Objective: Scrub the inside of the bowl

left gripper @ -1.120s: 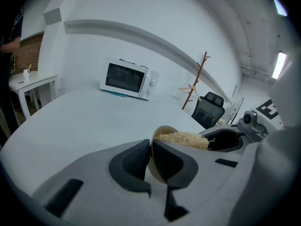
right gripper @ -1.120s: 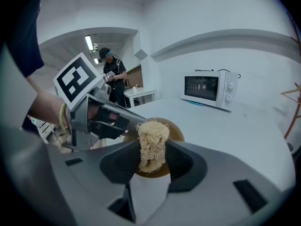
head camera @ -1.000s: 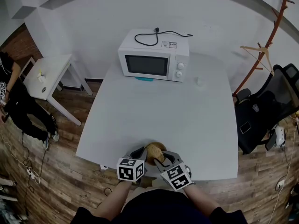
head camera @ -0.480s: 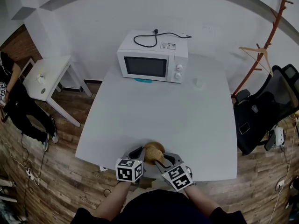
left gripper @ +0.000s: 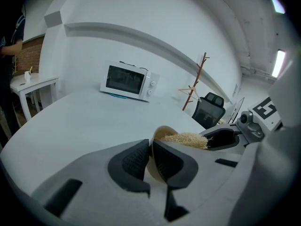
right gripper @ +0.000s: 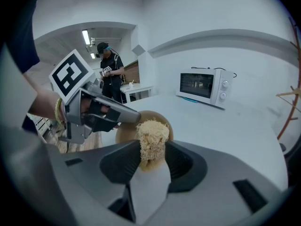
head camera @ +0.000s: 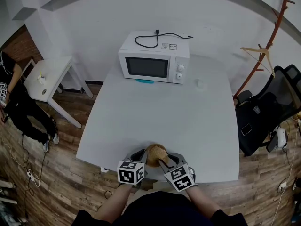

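A tan wooden bowl (head camera: 155, 154) stands at the near edge of the white table (head camera: 164, 112). My left gripper (left gripper: 150, 157) is shut on the bowl's rim (left gripper: 151, 147), one pad inside and one outside. My right gripper (right gripper: 150, 159) is shut on a pale fibrous scrubber (right gripper: 151, 138), and the scrubber's tip sits inside the bowl (right gripper: 129, 128). In the left gripper view the scrubber (left gripper: 186, 139) shows above the rim, with the right gripper's dark jaws (left gripper: 221, 139) just behind it. In the head view both grippers meet at the bowl, left gripper (head camera: 140, 157) and right gripper (head camera: 163, 163).
A white microwave (head camera: 154, 56) with its cord on top stands at the table's far side, a small pale object (head camera: 200, 83) to its right. A black office chair (head camera: 268, 112) and a wooden coat rack (head camera: 270, 36) are right of the table. A small side table (head camera: 47, 74) and a person (head camera: 16, 102) are left.
The right gripper and scrubber have shifted slightly left inside the bowl. The left gripper keeps its hold on the rim.
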`<action>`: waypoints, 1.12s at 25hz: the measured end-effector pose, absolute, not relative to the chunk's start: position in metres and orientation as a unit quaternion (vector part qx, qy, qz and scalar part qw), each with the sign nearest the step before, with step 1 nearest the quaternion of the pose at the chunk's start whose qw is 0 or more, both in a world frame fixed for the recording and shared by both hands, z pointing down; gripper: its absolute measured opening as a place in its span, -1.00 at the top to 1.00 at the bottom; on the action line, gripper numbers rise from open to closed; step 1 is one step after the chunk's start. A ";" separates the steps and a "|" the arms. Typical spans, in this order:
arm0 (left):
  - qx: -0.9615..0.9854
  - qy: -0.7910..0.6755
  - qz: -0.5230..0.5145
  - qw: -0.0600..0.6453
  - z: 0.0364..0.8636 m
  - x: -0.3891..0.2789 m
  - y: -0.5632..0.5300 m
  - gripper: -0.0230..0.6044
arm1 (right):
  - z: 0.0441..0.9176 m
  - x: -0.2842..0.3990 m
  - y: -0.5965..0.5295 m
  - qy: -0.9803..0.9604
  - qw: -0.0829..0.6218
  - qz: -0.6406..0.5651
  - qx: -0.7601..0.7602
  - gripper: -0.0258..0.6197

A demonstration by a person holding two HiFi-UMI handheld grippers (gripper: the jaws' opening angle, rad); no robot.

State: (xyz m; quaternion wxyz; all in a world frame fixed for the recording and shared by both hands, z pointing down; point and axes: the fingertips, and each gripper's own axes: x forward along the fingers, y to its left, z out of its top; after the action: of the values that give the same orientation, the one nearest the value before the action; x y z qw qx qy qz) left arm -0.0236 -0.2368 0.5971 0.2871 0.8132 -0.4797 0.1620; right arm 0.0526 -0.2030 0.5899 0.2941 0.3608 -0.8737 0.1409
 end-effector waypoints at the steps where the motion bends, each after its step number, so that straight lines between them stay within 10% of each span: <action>1: 0.813 -0.479 0.163 0.287 0.597 -0.023 -0.236 0.82 | 0.590 0.053 -0.203 -0.873 0.294 0.141 0.362 0.41; 28: 0.817 -0.479 0.142 0.287 0.590 -0.022 -0.237 0.82 | 0.581 0.035 -0.198 -0.890 0.294 0.111 0.331 0.41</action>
State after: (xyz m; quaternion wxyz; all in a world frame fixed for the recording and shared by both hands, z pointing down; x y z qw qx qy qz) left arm -0.0215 -0.2372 0.5902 0.2870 0.8175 -0.4788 0.1418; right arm 0.0355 -0.1981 0.5807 0.2943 0.3311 -0.8896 0.1111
